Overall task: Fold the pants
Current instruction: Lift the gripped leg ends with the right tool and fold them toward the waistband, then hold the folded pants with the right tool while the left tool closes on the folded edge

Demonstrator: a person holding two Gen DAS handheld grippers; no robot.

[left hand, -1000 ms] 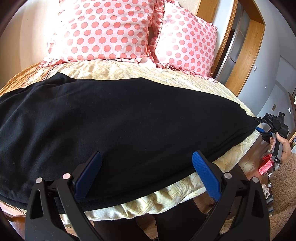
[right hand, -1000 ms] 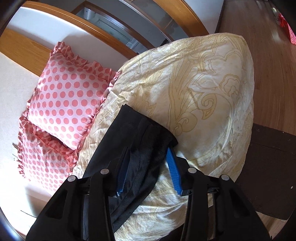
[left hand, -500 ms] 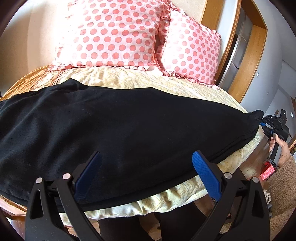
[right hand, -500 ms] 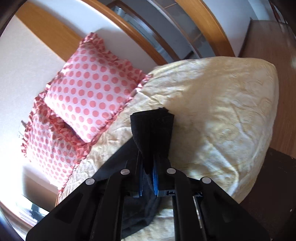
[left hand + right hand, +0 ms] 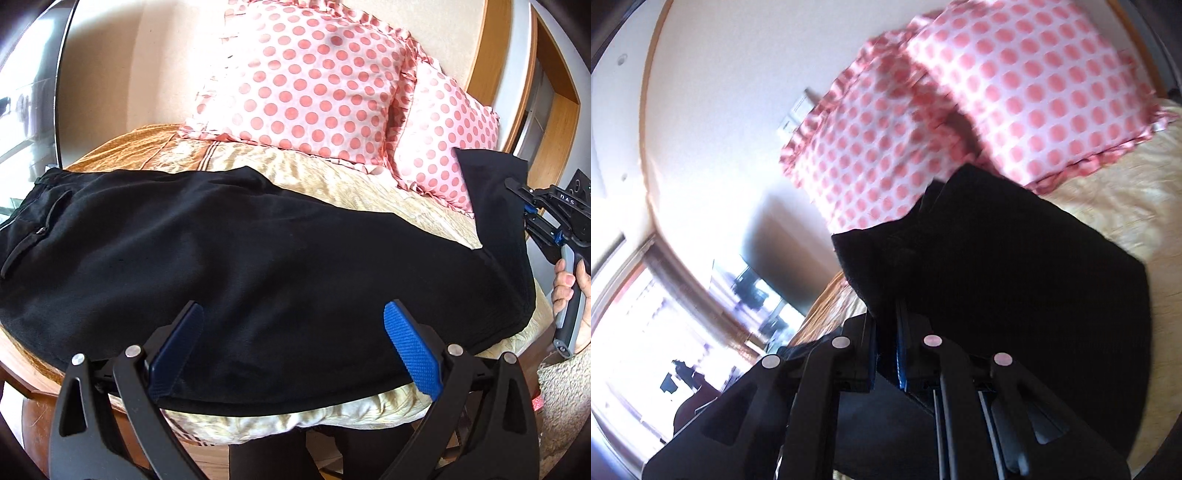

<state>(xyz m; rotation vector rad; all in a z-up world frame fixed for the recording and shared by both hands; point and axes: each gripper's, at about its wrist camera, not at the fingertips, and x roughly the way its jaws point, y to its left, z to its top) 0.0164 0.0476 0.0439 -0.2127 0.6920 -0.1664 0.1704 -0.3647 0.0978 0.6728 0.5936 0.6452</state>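
Note:
Black pants (image 5: 240,254) lie lengthwise across the bed, waist and pocket at the left. My left gripper (image 5: 291,343) is open and empty, its blue pads over the pants' near edge. My right gripper (image 5: 886,332) is shut on the leg hem (image 5: 979,258) and holds it lifted above the bed; in the left wrist view it (image 5: 532,210) shows at the far right with the raised hem (image 5: 491,192) standing up in front of a pillow.
Two pink polka-dot pillows (image 5: 306,81) lean on the headboard behind the pants. The cream bedspread (image 5: 332,173) covers the bed, its near edge (image 5: 295,417) just below my left gripper. A wooden door frame (image 5: 554,110) stands at the right.
My right gripper closed on the leg hem, lifted it off the bed and swung it up toward the pillows. My left gripper drew slightly left, staying open.

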